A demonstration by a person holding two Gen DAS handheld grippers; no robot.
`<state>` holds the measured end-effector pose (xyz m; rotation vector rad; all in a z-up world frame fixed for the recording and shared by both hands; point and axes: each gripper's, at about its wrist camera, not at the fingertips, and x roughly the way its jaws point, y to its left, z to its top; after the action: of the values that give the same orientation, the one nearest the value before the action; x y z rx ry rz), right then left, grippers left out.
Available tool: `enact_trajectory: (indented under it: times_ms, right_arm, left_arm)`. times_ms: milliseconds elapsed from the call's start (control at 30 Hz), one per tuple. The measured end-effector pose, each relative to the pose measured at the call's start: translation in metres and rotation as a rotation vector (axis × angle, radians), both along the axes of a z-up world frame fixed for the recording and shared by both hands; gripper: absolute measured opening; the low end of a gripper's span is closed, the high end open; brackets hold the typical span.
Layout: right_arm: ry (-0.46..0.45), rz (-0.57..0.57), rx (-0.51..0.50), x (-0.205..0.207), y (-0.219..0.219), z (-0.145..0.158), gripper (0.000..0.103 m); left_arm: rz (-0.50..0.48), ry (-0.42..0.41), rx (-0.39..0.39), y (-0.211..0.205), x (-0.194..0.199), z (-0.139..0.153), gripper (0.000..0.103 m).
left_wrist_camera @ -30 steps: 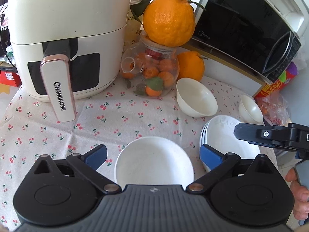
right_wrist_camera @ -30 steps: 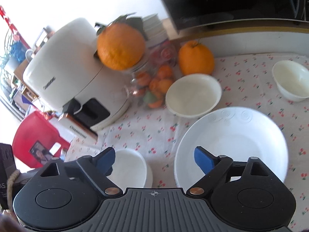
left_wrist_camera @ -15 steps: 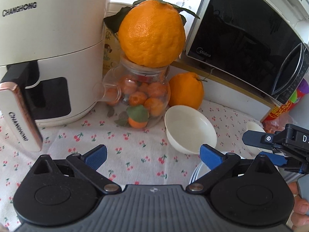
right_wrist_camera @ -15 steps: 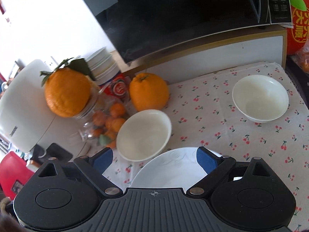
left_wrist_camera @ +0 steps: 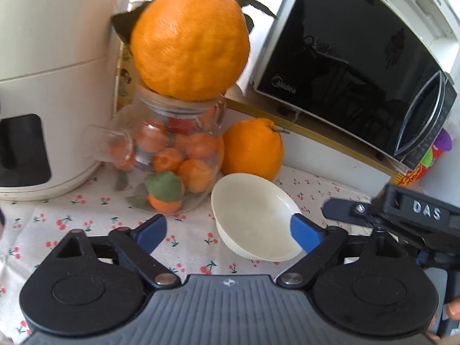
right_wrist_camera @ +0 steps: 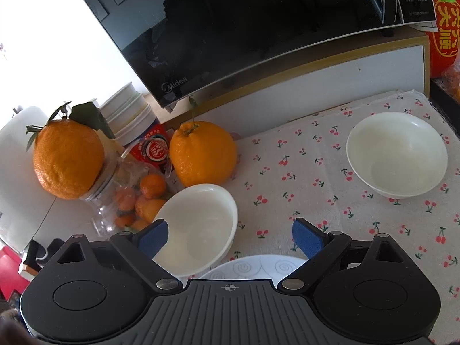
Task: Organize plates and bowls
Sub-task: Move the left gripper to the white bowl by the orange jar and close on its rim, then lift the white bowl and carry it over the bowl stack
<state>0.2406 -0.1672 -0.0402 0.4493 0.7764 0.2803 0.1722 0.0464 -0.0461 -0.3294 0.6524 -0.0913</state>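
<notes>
Two white bowls are sitting apart on the cherry-print cloth: near bowl at lower centre of the right view, beside the fruit jar; far bowl at right. A patterned plate is peeking out at the bottom edge. Left gripper and right gripper are both gaping wide, holding nothing. Risk: a finger reaching for the near bowl is likely to nudge the jar, toppling the big orange balancing on top.
</notes>
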Motion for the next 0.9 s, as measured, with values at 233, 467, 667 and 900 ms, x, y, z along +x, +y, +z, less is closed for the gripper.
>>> enact_trajectory:
  times_ms: [233, 467, 667, 900]
  right_arm:
    - [0.01, -0.024, 0.005, 0.011, 0.005, -0.012, 0.06]
    - [0.048, -0.044, 0.058, 0.015, 0.001, -0.025, 0.041]
    - [0.056, -0.045, 0.077, 0.015, 0.003, -0.028, 0.03]
    - [0.047, -0.018, 0.094, 0.015, 0.004, -0.028, 0.014]
  left_arm:
    - [-0.033, 0.038, -0.037, -0.002, 0.009, -0.012, 0.059]
    - [-0.012, 0.073, -0.112, 0.008, 0.014, -0.019, 0.043]
    - [-0.008, 0.094, -0.15, 0.015, 0.011, -0.022, 0.026]
    - [-0.031, 0.083, -0.143, 0.015, 0.005, -0.019, 0.014]
